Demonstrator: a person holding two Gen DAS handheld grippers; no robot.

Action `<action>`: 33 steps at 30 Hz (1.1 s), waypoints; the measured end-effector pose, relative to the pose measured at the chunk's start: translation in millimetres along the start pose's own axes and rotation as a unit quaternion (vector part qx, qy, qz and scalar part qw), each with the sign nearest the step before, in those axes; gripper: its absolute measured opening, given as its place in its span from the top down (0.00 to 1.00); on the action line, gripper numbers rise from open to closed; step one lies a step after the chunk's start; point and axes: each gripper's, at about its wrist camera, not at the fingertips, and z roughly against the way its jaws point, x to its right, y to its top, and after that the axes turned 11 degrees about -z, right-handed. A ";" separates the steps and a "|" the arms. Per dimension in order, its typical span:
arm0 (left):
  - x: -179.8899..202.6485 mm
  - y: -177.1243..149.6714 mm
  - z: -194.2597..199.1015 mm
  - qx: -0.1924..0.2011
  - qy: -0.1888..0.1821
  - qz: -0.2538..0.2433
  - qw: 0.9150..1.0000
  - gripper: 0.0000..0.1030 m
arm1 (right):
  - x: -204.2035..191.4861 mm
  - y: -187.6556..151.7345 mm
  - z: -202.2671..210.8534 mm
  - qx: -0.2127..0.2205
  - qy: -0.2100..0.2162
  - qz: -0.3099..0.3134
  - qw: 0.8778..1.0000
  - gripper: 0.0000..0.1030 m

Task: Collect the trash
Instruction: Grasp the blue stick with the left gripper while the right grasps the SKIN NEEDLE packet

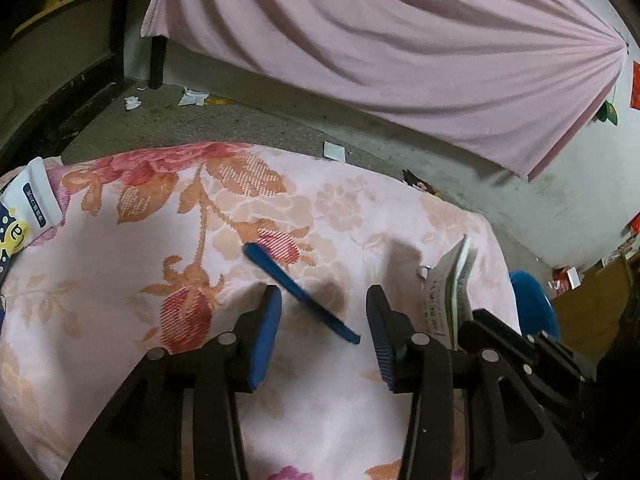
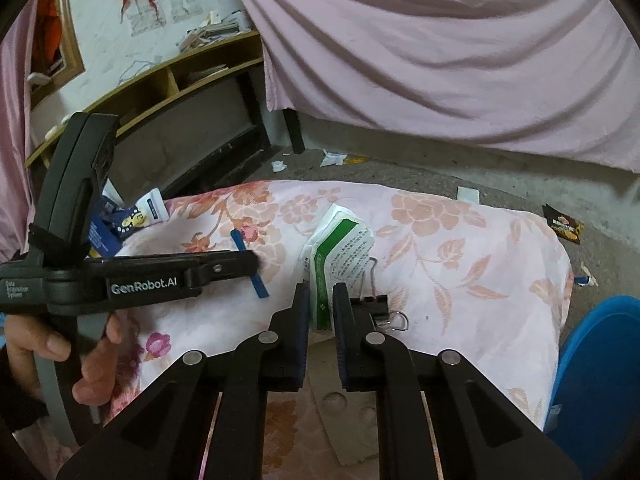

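Item: my right tongs (image 2: 320, 300) pinching green-white packet (image 2: 340, 248); my left tongs (image 1: 324, 320) spread over blue stick (image 1: 296, 288) on floral bedding (image 1: 140, 280).

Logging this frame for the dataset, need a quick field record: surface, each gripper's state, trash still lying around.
surface: flowered cloth
left gripper: open, above the blue stick, not gripping it
right gripper: shut on the green and white packet
beside packet: black binder clip on the cloth
cloth's far left: blue and white wrapper
floor: white paper scraps, dark wrapper
lower right: blue bin
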 end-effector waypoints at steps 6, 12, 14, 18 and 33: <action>11.7 7.0 -8.8 -0.001 0.054 -0.009 0.998 0.77 | 11.5 -0.5 3.5 -0.001 0.002 -0.017 1.000 0.91; 21.5 5.7 -17.2 0.005 0.073 -0.026 0.997 0.92 | 21.0 -2.1 4.7 -0.008 0.003 -0.032 0.999 0.91; 21.7 4.0 -17.3 0.006 0.066 -0.027 0.997 0.93 | 24.3 -1.8 5.0 -0.011 0.006 -0.036 0.999 0.91; 21.6 -2.3 -13.3 0.008 0.053 -0.040 0.998 0.96 | 27.2 -1.6 5.5 -0.013 0.011 -0.041 0.999 0.91; -6.9 -33.8 28.9 0.020 0.069 -0.036 0.997 0.98 | 16.6 1.9 11.1 0.000 0.059 -0.048 0.997 0.66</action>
